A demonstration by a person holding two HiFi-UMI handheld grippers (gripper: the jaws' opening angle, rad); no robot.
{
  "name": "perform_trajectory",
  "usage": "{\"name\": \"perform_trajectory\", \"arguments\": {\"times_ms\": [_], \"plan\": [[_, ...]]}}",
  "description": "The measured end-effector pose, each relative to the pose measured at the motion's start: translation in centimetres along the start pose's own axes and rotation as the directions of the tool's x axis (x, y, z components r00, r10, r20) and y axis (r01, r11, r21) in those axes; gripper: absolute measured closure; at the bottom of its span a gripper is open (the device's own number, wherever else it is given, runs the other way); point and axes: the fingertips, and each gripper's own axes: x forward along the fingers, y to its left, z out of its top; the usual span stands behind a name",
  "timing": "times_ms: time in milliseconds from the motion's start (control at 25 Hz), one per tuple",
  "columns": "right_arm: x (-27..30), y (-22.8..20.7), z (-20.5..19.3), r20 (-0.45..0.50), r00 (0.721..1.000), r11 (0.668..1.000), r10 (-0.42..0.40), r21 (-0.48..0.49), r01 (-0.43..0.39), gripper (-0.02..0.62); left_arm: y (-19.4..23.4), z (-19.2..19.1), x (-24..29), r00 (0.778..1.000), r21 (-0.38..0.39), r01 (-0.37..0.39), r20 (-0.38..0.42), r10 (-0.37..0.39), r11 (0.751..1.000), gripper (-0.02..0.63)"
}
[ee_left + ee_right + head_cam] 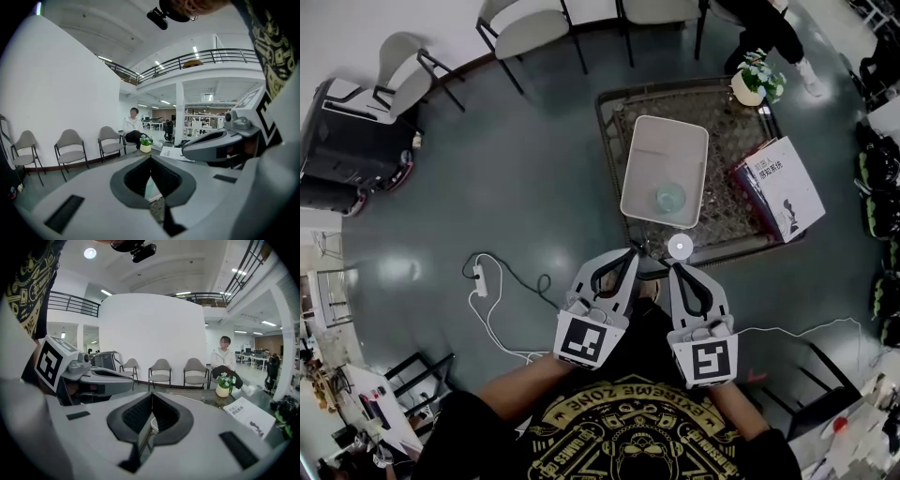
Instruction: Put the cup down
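A small white cup stands at the near edge of the low table. My right gripper hovers just short of it with its jaws shut and nothing between them. In the right gripper view the cup's rim shows below the closed tips of the gripper. My left gripper is beside it to the left, also shut and empty, its tips over the table's near edge. Its own view shows the left gripper with jaws meeting. A clear glass cup sits in the white tray.
A book lies on the table's right side and a potted plant stands at its far right corner. Chairs line the far wall. A power strip and cable lie on the floor to the left. A person sits beyond the table.
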Motion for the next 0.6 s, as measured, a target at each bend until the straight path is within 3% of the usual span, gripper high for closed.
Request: {"name": "perform_trajectory", "arguments": {"times_ms": [280,600], "plan": [[-0.9,-0.4,0.1,0.005,1.000,1.000,0.015,0.003,-0.015,0.589,-0.6,1.3,-0.6,1.000,0.032,-0.013,0.020,0.013,0.999,0.618],[-1.3,0.8,1.2,0.012,0.998,0.998,-0.056,0.011,0.056,0.589,-0.3,1.5,-2.0,0.998,0.049,0.050,0.027,-0.051,0.998,0.618]]}}
